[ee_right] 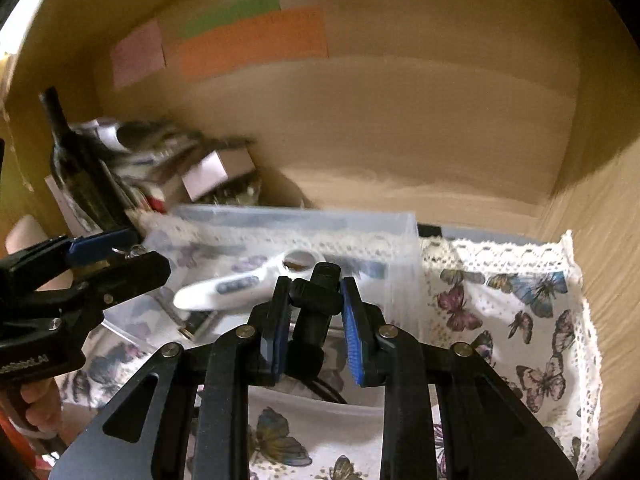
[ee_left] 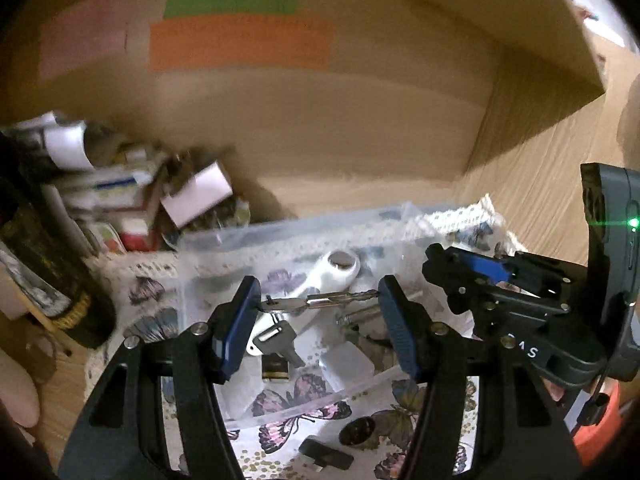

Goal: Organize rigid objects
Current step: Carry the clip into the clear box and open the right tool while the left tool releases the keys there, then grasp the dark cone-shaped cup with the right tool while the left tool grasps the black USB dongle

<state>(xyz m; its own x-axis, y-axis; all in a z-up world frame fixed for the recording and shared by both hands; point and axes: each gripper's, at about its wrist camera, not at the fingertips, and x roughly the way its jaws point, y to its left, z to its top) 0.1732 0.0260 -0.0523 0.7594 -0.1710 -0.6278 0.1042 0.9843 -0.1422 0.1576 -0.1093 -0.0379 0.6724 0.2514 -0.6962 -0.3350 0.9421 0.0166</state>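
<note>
A clear plastic box (ee_left: 280,236) stands on the butterfly cloth and holds a white thermometer-like device (ee_left: 320,276), loose keys and small clear pieces. My left gripper (ee_left: 318,300) is shut on a silver key (ee_left: 316,301), held lengthwise between its blue pads over the box; a black-headed key (ee_left: 280,340) hangs below. My right gripper (ee_right: 314,292) is shut on a black adapter-like object (ee_right: 316,304) just in front of the box (ee_right: 360,224). The white device also shows in the right wrist view (ee_right: 240,284). The left gripper shows at the left of that view (ee_right: 100,256).
A butterfly-print cloth (ee_right: 520,320) with lace edge covers the cardboard floor. A dark bottle (ee_right: 76,168) and a pile of boxes and papers (ee_left: 120,196) sit at the back left. A small black object (ee_left: 326,456) and a dark round piece (ee_left: 358,432) lie in front of the box.
</note>
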